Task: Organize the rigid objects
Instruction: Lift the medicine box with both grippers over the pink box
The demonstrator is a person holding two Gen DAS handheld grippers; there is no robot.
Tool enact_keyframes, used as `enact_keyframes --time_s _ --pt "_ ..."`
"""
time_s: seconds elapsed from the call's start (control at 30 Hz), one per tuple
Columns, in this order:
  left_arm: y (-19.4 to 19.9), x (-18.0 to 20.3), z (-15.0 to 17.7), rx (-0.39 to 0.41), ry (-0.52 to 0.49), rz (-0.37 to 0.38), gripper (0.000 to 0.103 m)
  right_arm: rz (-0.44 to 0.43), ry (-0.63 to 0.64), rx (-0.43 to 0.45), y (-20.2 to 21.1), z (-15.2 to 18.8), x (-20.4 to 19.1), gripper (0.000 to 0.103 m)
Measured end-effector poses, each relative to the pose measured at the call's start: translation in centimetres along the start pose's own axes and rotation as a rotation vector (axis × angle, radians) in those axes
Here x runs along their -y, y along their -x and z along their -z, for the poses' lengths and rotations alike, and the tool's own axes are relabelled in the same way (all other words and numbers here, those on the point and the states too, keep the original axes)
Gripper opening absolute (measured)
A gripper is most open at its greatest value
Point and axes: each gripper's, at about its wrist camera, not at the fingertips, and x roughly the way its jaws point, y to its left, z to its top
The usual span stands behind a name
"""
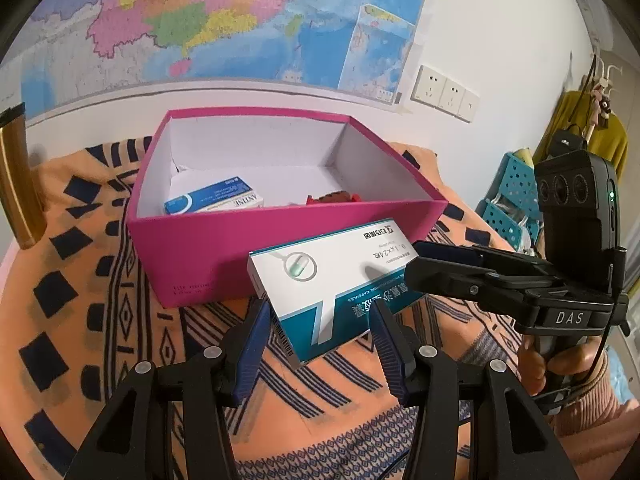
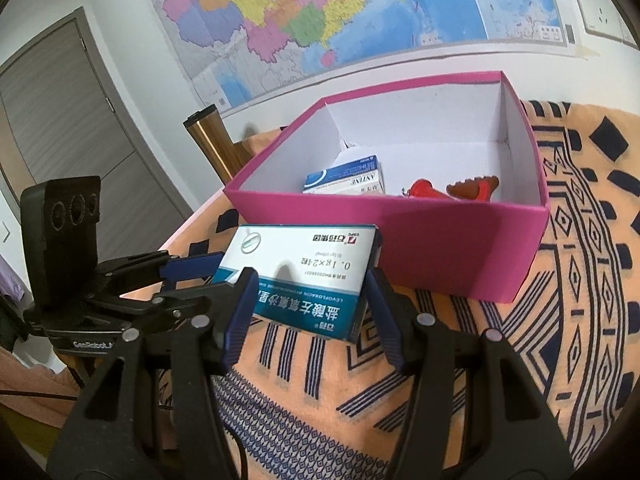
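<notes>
Red item (image 1: 332, 199) half hidden behind pink box (image 1: 280, 256) wall; shape unclear.

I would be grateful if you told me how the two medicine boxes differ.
The teal-and-white capsule box is outside the pink box, held tilted above the tablecloth; the blue-and-white medicine box lies inside it. The capsule box looks larger, though nearer the camera. Both are rectangular cartons.
</notes>
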Motion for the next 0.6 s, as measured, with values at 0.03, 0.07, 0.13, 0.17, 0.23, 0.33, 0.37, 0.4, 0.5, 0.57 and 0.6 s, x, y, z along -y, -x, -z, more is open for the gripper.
enact_keyframes --time_s 0.03,0.07,0.13,0.17,0.23,0.33,0.37,0.4,0.5,0.57,0.6 --pt "0.1 0.0 -0.1 0.003 -0.001 -0.001 0.051 0.000 0.001 0.002 0.0 -0.1 -0.1 0.058" --pt "0.2 0.0 -0.2 0.007 -0.003 -0.003 0.051 -0.001 0.005 0.005 0.0 -0.3 -0.1 0.058" --pt "0.3 0.0 -0.3 0.013 -0.006 -0.009 0.051 -0.002 0.012 0.012 0.1 -0.6 -0.3 0.058" --pt "0.3 -0.1 -0.4 0.015 -0.007 -0.011 0.051 -0.003 0.014 0.014 0.1 -0.7 -0.4 0.058" --pt "0.4 -0.1 -0.7 0.020 -0.008 -0.017 0.051 -0.003 0.023 0.021 0.1 -1.0 -0.6 0.058" --pt "0.5 -0.2 -1.0 0.031 -0.014 -0.023 0.051 -0.005 0.032 0.031 0.1 -1.6 -0.8 0.058" --pt "0.6 -0.2 -1.1 0.035 -0.016 -0.026 0.051 -0.006 0.034 0.034 0.1 -1.8 -0.8 0.058" --pt "0.7 -0.3 -1.2 0.040 -0.018 -0.029 0.051 -0.007 0.037 0.037 0.1 -1.9 -0.9 0.058" --pt "0.7 -0.5 -1.5 0.048 -0.017 -0.034 0.051 -0.008 0.046 0.045 0.0 -2.3 -1.2 0.058" --pt "0.8 -0.6 -1.8 0.051 -0.016 -0.036 0.051 -0.006 0.050 0.048 0.0 -2.4 -1.2 0.058" --pt "0.8 -0.7 -1.9 0.054 -0.019 -0.038 0.051 -0.008 0.051 0.049 -0.1 -2.5 -1.2 0.058"
